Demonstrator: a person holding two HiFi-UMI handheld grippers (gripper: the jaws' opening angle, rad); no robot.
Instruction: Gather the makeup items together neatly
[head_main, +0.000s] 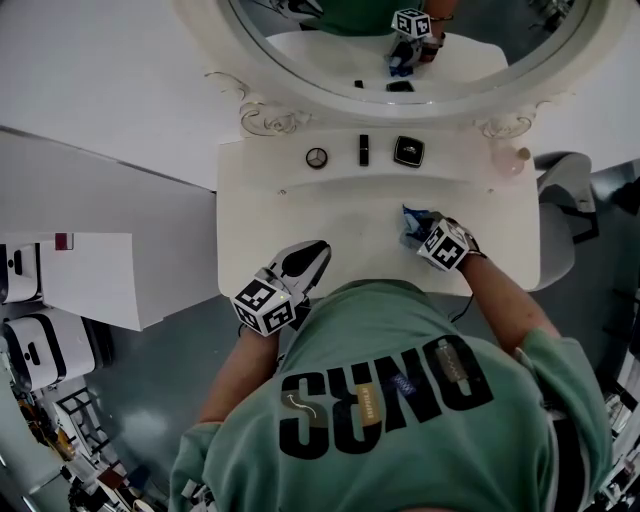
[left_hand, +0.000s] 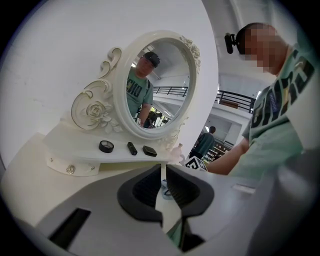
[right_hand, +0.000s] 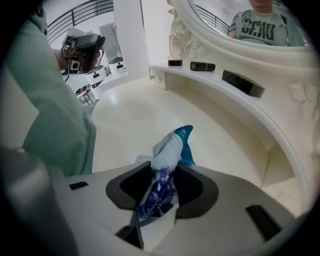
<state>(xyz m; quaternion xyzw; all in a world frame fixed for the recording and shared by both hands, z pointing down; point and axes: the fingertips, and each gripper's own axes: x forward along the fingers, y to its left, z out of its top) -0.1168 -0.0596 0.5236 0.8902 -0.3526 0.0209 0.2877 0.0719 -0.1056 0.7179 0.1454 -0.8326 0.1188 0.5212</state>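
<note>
My right gripper (right_hand: 164, 175) closes on the limp blue sachet (right_hand: 175, 142) while my empty left gripper (left_hand: 163, 172) narrows; a thin pinch could slip.

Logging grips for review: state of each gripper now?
Left gripper: closing, nearly together, nothing between.
Right gripper: closing on a blue-and-white sachet.

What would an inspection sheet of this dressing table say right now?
Surface: white dressing table, lower top otherwise bare.
Job's things: round jar, lipstick tube and square compact in a row on the shelf; blue sachet in the right gripper.
Clutter: small clear bottle at the shelf's right end.
Grippers: left gripper closing, nothing between its jaws; right gripper closing on the blue sachet.
Cables: nothing seen.
Surroundings: oval mirror, grey floor.
</note>
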